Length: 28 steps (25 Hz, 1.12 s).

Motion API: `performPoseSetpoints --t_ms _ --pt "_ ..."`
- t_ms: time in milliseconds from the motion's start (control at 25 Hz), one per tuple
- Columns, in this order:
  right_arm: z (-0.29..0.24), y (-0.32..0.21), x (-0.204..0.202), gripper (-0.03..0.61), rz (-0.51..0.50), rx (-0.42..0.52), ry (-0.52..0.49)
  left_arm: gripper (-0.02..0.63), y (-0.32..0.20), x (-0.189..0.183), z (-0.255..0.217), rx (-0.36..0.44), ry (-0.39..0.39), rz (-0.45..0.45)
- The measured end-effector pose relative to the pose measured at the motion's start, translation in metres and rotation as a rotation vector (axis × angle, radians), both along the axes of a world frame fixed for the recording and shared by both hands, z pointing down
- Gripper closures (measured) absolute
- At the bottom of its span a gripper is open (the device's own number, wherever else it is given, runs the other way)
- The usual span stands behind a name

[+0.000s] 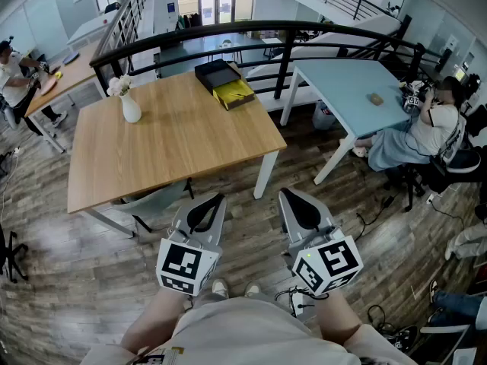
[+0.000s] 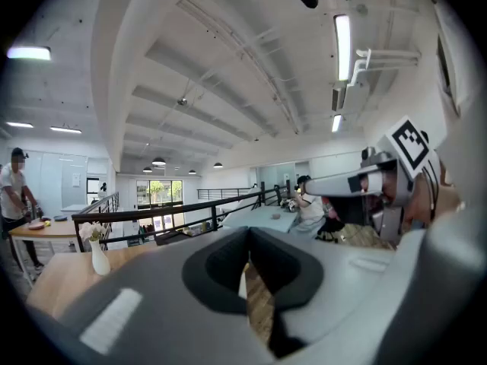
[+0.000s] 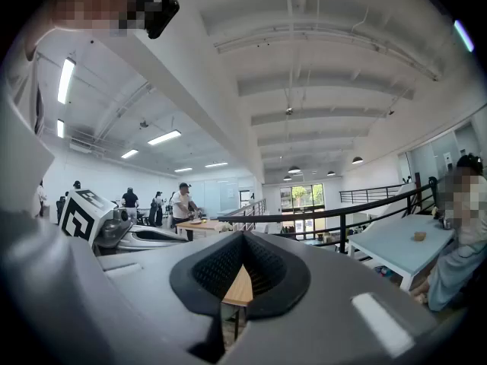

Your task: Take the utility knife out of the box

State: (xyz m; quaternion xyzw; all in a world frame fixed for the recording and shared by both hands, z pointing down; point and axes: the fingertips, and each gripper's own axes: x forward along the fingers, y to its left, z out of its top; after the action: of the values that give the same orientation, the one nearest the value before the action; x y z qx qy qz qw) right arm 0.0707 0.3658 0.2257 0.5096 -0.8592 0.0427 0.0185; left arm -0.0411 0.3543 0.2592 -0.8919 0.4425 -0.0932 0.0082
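1. Currently, the box (image 1: 225, 84) lies open at the far right corner of the wooden table (image 1: 167, 139): black lid, yellow interior, contents too small to identify.
2. Left gripper (image 1: 215, 198) and right gripper (image 1: 288, 193): jaws closed, empty, well short of the table.

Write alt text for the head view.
The left gripper and right gripper, both shut and empty, hang over the floor short of a wooden table. At its far edge lie a black box and a yellow box side by side; a white vase stands near its left side.
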Motion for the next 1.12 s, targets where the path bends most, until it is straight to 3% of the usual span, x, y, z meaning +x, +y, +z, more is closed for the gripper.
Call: performPoseSetpoints --t_ms 200,400,1000,1120 --pt "0.002 -0.002 0.009 0.578 0.009 -0.002 0.009 0.612 0.001 0.011 -0.001 0.003 0.006 0.020" --pt "-0.001 -0.004 0.021 0.578 0.027 0.006 -0.044 0.612 0.000 0.019 -0.002 0.001 0.008 0.018" --pt "0.030 -0.009 0.068 0.578 0.009 -0.012 0.059 0.612 0.001 0.063 0.014 -0.011 -0.012 -0.037" --pt "0.032 -0.007 0.078 0.578 -0.008 -0.015 0.060 0.612 0.003 0.073 0.008 -0.024 0.032 -0.037"
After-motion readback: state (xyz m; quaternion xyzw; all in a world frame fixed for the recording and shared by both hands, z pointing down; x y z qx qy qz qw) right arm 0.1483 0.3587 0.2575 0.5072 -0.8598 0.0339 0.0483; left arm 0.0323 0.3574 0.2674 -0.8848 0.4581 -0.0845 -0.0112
